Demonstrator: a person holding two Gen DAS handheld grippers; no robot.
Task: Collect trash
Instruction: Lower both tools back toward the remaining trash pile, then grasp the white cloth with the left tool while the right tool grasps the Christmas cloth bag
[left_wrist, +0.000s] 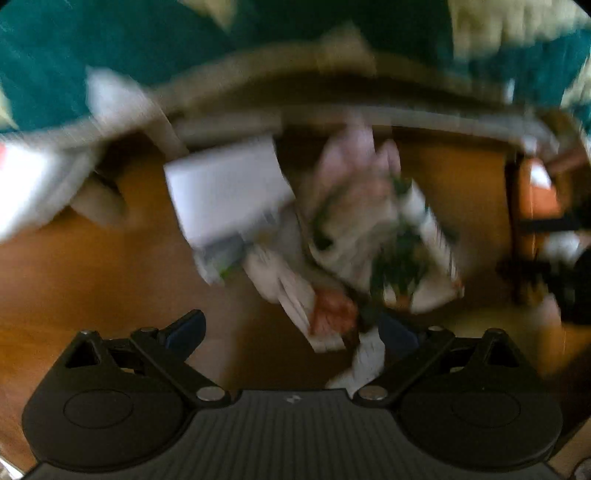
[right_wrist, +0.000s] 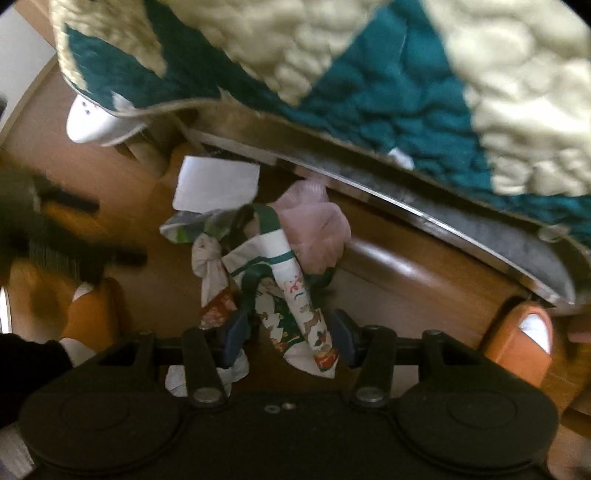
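Observation:
A heap of trash lies on the wooden floor beside a bed. It holds a white sheet of paper (right_wrist: 216, 182), a pink crumpled piece (right_wrist: 317, 229), and white wrappers with green and red print (right_wrist: 291, 291). My right gripper (right_wrist: 291, 334) is open, its blue-padded fingers on either side of the printed wrapper, just above the heap. The left wrist view is blurred. It shows the same paper (left_wrist: 229, 192) and wrappers (left_wrist: 369, 240). My left gripper (left_wrist: 291, 332) is open wide, and crumpled trash (left_wrist: 332, 321) lies between its fingers near the right one.
A bed with a teal and cream quilt (right_wrist: 369, 74) overhangs the far side, with its frame edge (right_wrist: 406, 206) just behind the heap. Orange slippers (right_wrist: 521, 339) stand right and left of it. A white object (right_wrist: 92, 118) sits at the bed corner.

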